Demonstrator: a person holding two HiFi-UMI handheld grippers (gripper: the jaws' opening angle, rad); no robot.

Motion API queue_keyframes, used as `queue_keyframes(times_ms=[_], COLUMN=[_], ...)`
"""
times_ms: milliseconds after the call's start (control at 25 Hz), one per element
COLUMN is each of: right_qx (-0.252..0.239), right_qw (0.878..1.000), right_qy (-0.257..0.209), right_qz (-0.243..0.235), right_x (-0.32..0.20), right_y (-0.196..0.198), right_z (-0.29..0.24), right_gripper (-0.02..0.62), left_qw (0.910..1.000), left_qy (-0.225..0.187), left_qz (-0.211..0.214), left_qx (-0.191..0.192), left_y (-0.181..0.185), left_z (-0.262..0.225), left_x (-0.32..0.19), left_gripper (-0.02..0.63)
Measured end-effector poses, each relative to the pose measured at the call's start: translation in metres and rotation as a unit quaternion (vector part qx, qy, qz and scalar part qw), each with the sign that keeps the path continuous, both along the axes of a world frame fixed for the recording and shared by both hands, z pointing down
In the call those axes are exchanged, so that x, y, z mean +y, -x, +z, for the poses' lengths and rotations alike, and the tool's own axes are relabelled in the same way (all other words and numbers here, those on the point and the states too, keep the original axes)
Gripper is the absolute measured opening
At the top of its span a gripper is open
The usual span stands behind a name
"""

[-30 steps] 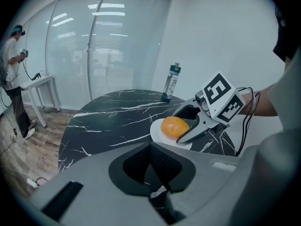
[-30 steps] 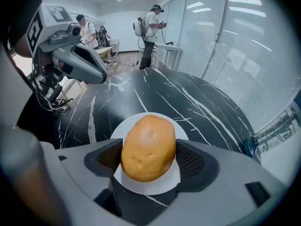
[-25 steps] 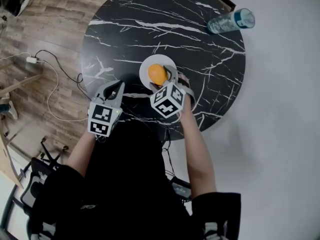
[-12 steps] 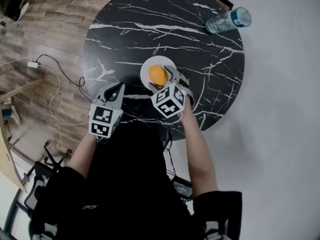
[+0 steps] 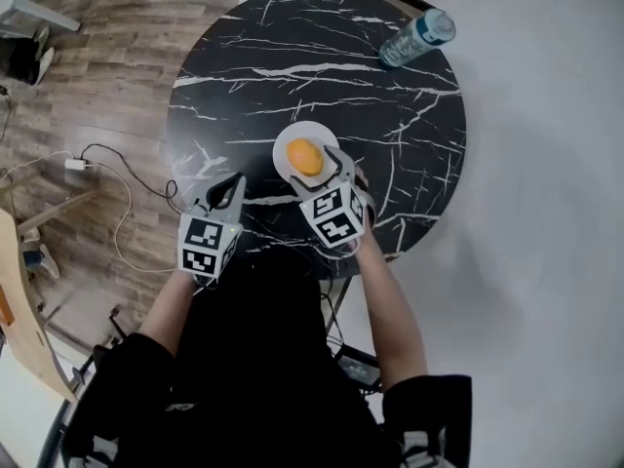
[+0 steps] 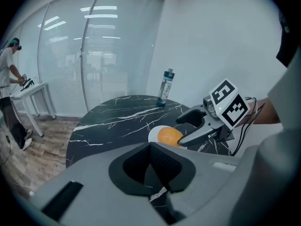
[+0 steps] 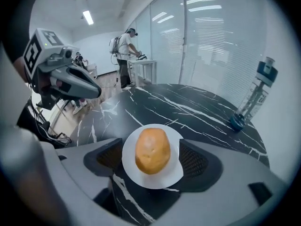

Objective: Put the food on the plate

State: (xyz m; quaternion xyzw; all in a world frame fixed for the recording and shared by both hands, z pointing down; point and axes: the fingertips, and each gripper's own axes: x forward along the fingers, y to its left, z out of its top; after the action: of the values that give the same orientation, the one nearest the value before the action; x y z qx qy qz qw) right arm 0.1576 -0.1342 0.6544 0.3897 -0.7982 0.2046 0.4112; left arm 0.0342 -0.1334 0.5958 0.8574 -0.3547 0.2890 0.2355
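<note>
An orange, oval piece of food (image 5: 305,156) lies on a small white plate (image 5: 283,144) on the round black marble table (image 5: 292,66). My right gripper (image 5: 317,175) is open at the plate's near edge. In the right gripper view its jaws stand wide on either side of the food (image 7: 152,149) and plate (image 7: 164,178), touching neither. My left gripper (image 5: 226,188) hovers over the table's near left edge, shut and holding nothing. The left gripper view shows the food (image 6: 169,136) and the right gripper (image 6: 202,126) beside it.
A water bottle (image 5: 414,37) stands at the table's far right edge. Cables (image 5: 107,164) run over the wooden floor on the left. A person (image 7: 126,58) stands at a desk far behind, by the glass wall.
My right gripper has drawn back a little toward me from the food, which stays on the plate. The left gripper has hardly moved. The head camera has shifted.
</note>
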Motion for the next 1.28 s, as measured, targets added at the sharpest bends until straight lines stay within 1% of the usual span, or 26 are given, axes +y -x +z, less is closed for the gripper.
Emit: queue_keyframes(times_ms=[120,280,360,400,440,480,640,760,880,960,1080,1200,1280], right_qx=[-0.035,-0.105,-0.117,-0.116,-0.112,-0.108,-0.108,-0.116,-0.131,-0.124,-0.11,-0.104,-0.096], right_qw=[0.998,0.989,0.985,0.984,0.982,0.98,0.967,0.956,0.941,0.932,0.918,0.899,0.885], right_qy=[-0.012,-0.008,-0.019,-0.029,-0.044,-0.06,-0.11,-0.137,-0.177,-0.208,-0.247,-0.291,-0.317], right_qz=[0.054,0.106,0.125,0.135,0.146,0.158,0.203,0.233,0.259,0.27,0.288,0.311,0.328], right_x=[0.006,0.017,0.023,0.025,0.027,0.029,0.039,0.046,0.052,0.054,0.058,0.069,0.077], right_y=[-0.002,0.005,0.007,0.006,0.003,0.0,-0.009,-0.01,-0.008,-0.008,-0.006,-0.003,-0.003], right_z=[-0.015,-0.034,-0.043,-0.049,-0.055,-0.061,-0.088,-0.106,-0.133,-0.149,-0.169,-0.196,-0.214], right_gripper=[0.347,0.345,0.342,0.307,0.211,0.151,0.02,-0.002,-0.003,-0.003,-0.003,-0.005,-0.005], left_qw=[0.9998,0.9988,0.998,0.9975,0.9969,0.9963,0.993,0.9907,0.9896,0.9885,0.9842,0.9795,0.9752], left_qy=[-0.004,-0.01,-0.014,-0.016,-0.019,-0.022,-0.04,-0.049,-0.056,-0.061,-0.076,-0.097,-0.118], left_qz=[0.019,0.048,0.062,0.068,0.075,0.082,0.11,0.126,0.127,0.13,0.148,0.15,0.147], left_qx=[0.001,0.005,0.01,0.011,0.013,0.014,0.018,0.021,0.038,0.049,0.06,0.094,0.116], left_y=[-0.005,-0.013,-0.018,-0.021,-0.023,-0.026,-0.034,-0.035,-0.035,-0.036,-0.04,-0.04,-0.039], left_z=[-0.008,-0.017,-0.023,-0.026,-0.029,-0.032,-0.048,-0.057,-0.068,-0.075,-0.089,-0.113,-0.133], left_x=[0.002,0.005,0.007,0.009,0.011,0.013,0.02,0.024,0.027,0.028,0.03,0.032,0.032], left_gripper=[0.0,0.0,0.0,0.0,0.0,0.0,0.0,0.0,0.0,0.0,0.0,0.0,0.0])
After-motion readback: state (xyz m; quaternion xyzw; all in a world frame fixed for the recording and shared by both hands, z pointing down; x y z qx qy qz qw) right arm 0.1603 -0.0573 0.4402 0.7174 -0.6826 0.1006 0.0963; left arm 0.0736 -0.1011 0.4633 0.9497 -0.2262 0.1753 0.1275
